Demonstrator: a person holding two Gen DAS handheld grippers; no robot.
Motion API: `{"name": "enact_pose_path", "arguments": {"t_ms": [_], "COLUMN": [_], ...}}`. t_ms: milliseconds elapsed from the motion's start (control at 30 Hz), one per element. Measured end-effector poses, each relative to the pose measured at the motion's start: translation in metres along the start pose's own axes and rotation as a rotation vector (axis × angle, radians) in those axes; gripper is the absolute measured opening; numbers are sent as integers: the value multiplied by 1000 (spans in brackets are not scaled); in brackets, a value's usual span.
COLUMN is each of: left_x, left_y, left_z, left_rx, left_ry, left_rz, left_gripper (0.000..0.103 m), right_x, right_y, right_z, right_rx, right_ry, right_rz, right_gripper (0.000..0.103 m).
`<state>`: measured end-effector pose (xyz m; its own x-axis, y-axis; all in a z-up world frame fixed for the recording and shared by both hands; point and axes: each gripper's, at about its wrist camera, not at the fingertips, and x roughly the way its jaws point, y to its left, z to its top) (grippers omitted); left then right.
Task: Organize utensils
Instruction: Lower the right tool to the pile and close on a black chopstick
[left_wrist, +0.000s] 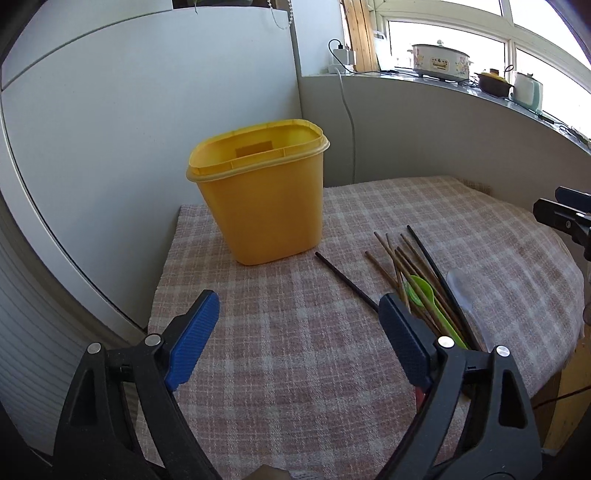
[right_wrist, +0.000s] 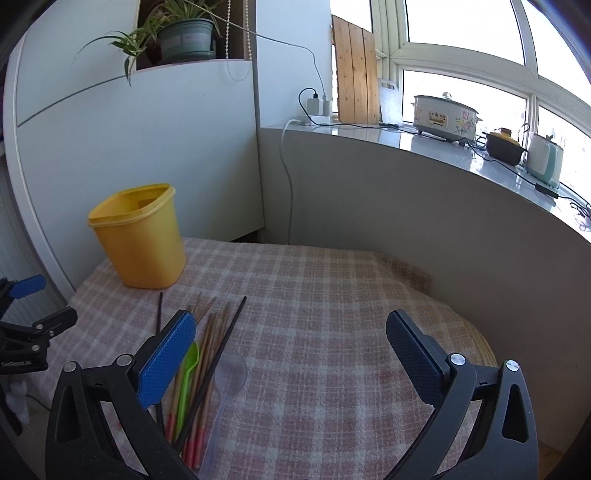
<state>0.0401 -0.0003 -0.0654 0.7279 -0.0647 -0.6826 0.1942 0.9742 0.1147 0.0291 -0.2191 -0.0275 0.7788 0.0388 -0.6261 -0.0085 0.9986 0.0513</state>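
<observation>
Left gripper (left_wrist: 299, 314) spread wide, nothing held; right gripper (right_wrist: 291, 334) likewise gaping, empty. Utensil pile (right_wrist: 207, 362) heaped loose under right gripper's left finger, awaiting pickup. Yellow bin (left_wrist: 258, 192) upright ahead of left gripper, mouth up for loading.

Daylit windows (right_wrist: 461, 40) above a grey sill (right_wrist: 424, 140) (appliances lined up), white wall panels (right_wrist: 129, 129) left.

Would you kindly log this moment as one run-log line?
left gripper: open, empty | right gripper: open, empty | yellow bin: upright, empty | chopsticks, green spoon, clear spoon: loose on cloth
</observation>
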Motion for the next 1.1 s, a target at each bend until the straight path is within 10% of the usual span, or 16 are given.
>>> {"name": "enact_pose_path", "arguments": {"t_ms": [200, 467, 733, 1100], "left_x": [20, 48, 90, 132], "left_y": [-1, -2, -7, -21], "left_z": [-4, 4, 15, 20], "left_rx": [-39, -140, -223, -254], "left_ry": [97, 209, 300, 388], "left_rz": [-181, -353, -396, -318], "left_gripper": [59, 33, 25, 25], "right_x": [29, 76, 107, 127], "right_y": [-5, -15, -4, 9], "right_z": [-7, -29, -41, -43], "right_rx": [59, 212, 202, 205], "right_ry": [149, 395, 493, 515], "right_rz": [144, 279, 348, 390], "right_gripper": [102, 55, 32, 27]}}
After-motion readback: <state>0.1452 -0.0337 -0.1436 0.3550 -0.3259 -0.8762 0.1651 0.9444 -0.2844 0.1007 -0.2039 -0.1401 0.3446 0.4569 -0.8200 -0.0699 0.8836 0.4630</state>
